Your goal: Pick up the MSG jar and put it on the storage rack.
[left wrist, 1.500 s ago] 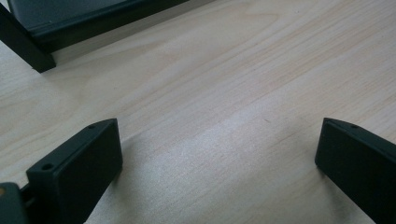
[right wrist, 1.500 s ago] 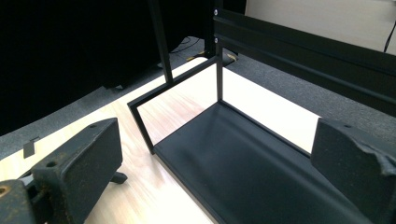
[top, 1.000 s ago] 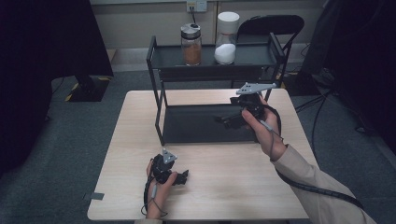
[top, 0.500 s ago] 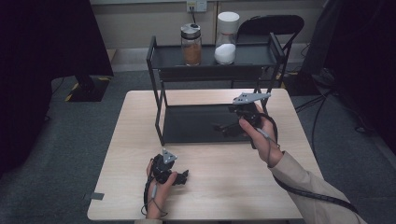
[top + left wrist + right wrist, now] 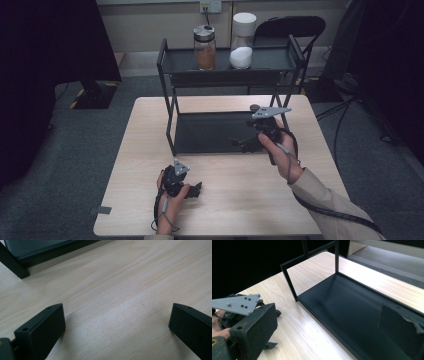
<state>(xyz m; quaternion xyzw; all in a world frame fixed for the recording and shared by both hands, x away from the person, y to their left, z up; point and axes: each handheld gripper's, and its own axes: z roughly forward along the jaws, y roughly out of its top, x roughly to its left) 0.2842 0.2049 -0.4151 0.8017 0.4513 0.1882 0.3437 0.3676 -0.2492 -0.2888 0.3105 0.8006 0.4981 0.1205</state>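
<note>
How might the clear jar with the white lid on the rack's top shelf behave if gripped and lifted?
The clear, white-lidded jar looks smooth-sided, so probably slippery. It stands tall and narrow, so a sideways push could tip it. White contents fill its lower part, likely adding some weight.

The right claw [image 5: 329, 337] has its two black jaws set wide apart, empty, above the front edge of the black metal rack's lower shelf [image 5: 352, 312]. That flat dark shelf lies on the pale wooden desk [image 5: 297, 325]. A thin black frame post [image 5: 290, 285] rises at the shelf's corner. Toward the desk's edge, the left claw [image 5: 235, 305], with its grey three-cornered plate, sits low over the wood.
</note>
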